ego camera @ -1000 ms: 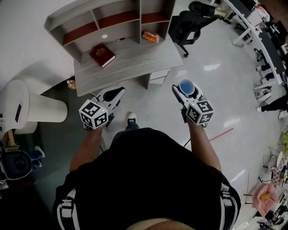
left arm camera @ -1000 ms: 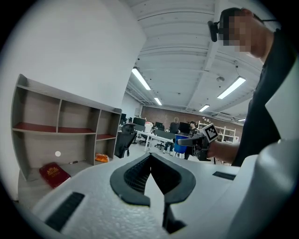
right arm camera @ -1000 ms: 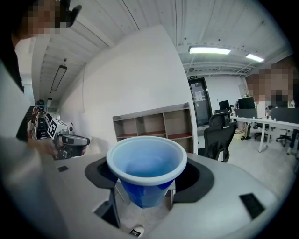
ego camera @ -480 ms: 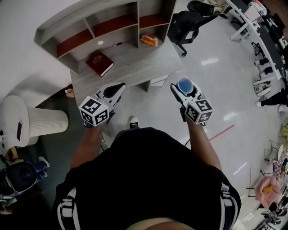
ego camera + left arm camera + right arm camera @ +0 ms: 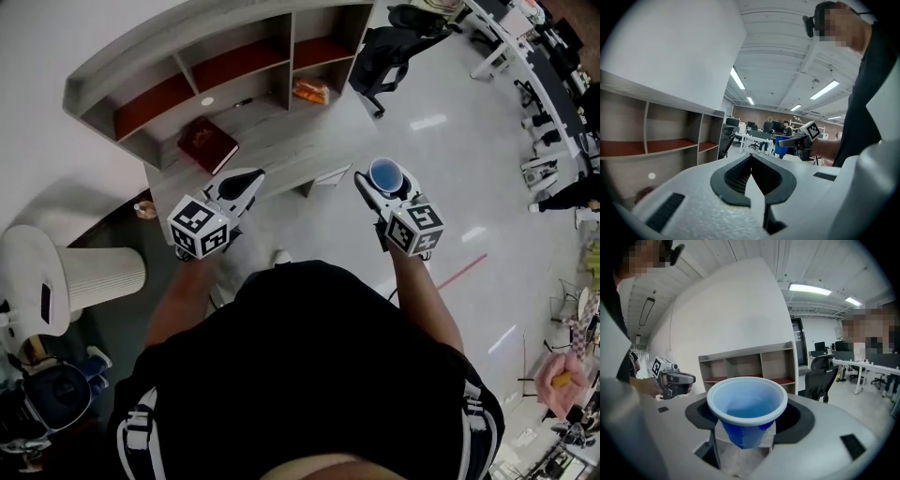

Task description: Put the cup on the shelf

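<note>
While the cup has yet to reach any board, the step in hand reads as the carry toward the shelf (image 5: 169, 52), a grey unit with red-brown boards in open compartments that fills the head view from ten to twelve o'clock of the person. Below it, the desk top (image 5: 291, 141) on which it stands reaches out to about twelve o'clock, its near edge close ahead of both hands. At one o'clock the right gripper (image 5: 375, 183) has its jaws closed partway around the blue cup (image 5: 386, 175), which sits upright, mouth up and apparently empty, above the floor just off the desk's near right corner and well apart from every compartment. At eleven o'clock the left gripper (image 5: 246, 178) is held over the desk's front edge with its jaws brought together on nothing. A dark red book (image 5: 207, 143) lies on the desk at eleven o'clock, and an orange packet (image 5: 310, 90) sits in the lower right compartment at twelve. My judgement is that the next move calls for carrying the cup forward and left over the desk, keeping it level, choosing a bare red-brown board, and easing it in under the board above before the jaws let go.
</note>
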